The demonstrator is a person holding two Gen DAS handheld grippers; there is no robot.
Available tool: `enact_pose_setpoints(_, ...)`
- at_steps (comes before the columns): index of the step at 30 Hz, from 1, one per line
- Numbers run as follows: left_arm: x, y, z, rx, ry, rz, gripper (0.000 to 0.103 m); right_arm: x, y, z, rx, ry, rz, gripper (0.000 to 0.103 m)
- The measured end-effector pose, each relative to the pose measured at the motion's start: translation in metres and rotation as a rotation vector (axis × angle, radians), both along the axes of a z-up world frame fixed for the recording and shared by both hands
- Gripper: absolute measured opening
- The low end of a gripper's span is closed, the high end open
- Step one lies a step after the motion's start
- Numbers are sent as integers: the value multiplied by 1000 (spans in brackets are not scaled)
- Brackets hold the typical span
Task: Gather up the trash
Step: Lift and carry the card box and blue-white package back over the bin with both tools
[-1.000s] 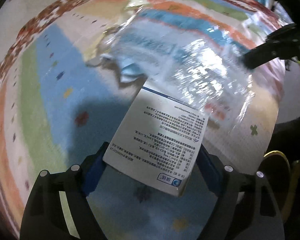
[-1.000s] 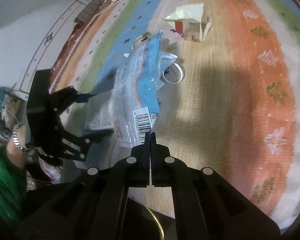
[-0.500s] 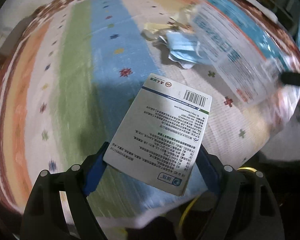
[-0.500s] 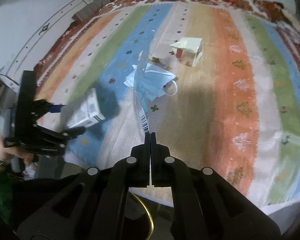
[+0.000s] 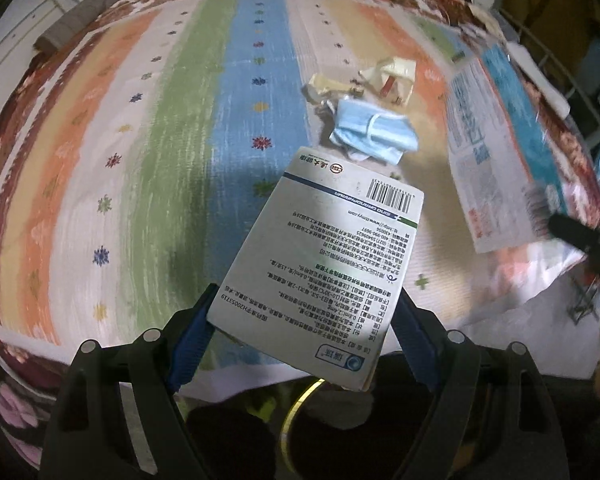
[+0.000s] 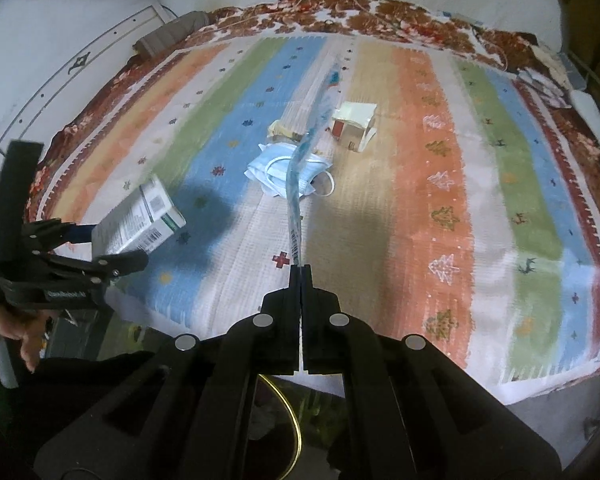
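Above the striped rug (image 6: 428, 184), the left gripper (image 5: 300, 332) pinches a white box (image 5: 320, 264) between wide jaws; the right gripper (image 6: 301, 276), jaws pressed together, holds what seems a plastic bag (image 6: 296, 184). Masks (image 6: 284, 168) lie far.

- Your left gripper (image 5: 304, 316) clamps a white printed box (image 5: 320, 276) above the striped rug (image 5: 160, 168).
- A blue face mask (image 5: 374, 133) lies beyond, beside crumpled paper (image 5: 392, 76).

One box (image 5: 320, 264), one wrapper (image 5: 500, 152), two cartons (image 6: 354, 126)
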State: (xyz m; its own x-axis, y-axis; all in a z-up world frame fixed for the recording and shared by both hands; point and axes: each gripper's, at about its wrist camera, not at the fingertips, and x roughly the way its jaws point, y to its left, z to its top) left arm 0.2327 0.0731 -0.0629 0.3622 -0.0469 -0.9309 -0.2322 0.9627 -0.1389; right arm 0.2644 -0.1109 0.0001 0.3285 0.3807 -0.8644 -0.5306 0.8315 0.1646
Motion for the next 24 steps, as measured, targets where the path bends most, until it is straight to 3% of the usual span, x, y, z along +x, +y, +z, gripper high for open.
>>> enact_pose_setpoints(9,-34,-5,32,-80,-87,63,81,-35,-10,22,40,-47,-19,0)
enact_pose_setpoints(18,-68,-28,49,-33,-152,46,81,-86,-16,37,77,-117,-8,0)
enact_pose_setpoints(24,-89,-39,56,-46,-197,49,81,-110,-15,37,71,-146,12,0)
